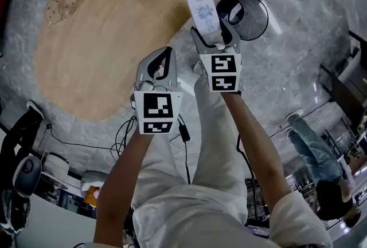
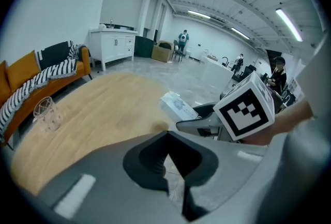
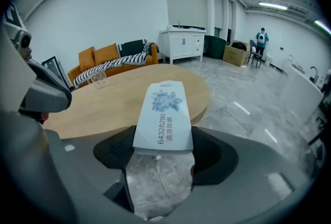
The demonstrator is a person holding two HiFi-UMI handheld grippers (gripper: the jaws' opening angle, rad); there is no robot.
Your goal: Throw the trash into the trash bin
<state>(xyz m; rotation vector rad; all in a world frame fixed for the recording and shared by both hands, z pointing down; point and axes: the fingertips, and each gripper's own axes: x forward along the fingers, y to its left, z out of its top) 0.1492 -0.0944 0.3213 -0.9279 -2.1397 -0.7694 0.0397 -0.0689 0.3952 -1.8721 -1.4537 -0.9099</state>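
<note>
A white paper packet [image 1: 202, 12] with blue print sticks out of my right gripper [image 1: 213, 35], which is shut on it. It hangs over the grey floor, just off the round wooden table's [image 1: 120, 23] edge. The black mesh trash bin [image 1: 245, 16] stands on the floor just right of the packet. In the right gripper view the packet [image 3: 164, 117] lies flat between the pads of the right gripper [image 3: 163, 148]. My left gripper [image 1: 162, 60] is shut and holds nothing, lower left of the right one. The left gripper view shows the left gripper [image 2: 165, 158], with the packet [image 2: 178, 106] beyond it.
A clear glass [image 1: 63, 7] stands on the table's far side. Cables [image 1: 126, 132] lie on the floor by the person's legs. Another person in jeans [image 1: 309, 149] stands at the right. An orange sofa [image 3: 106, 60] and a white cabinet [image 3: 181, 42] line the far wall.
</note>
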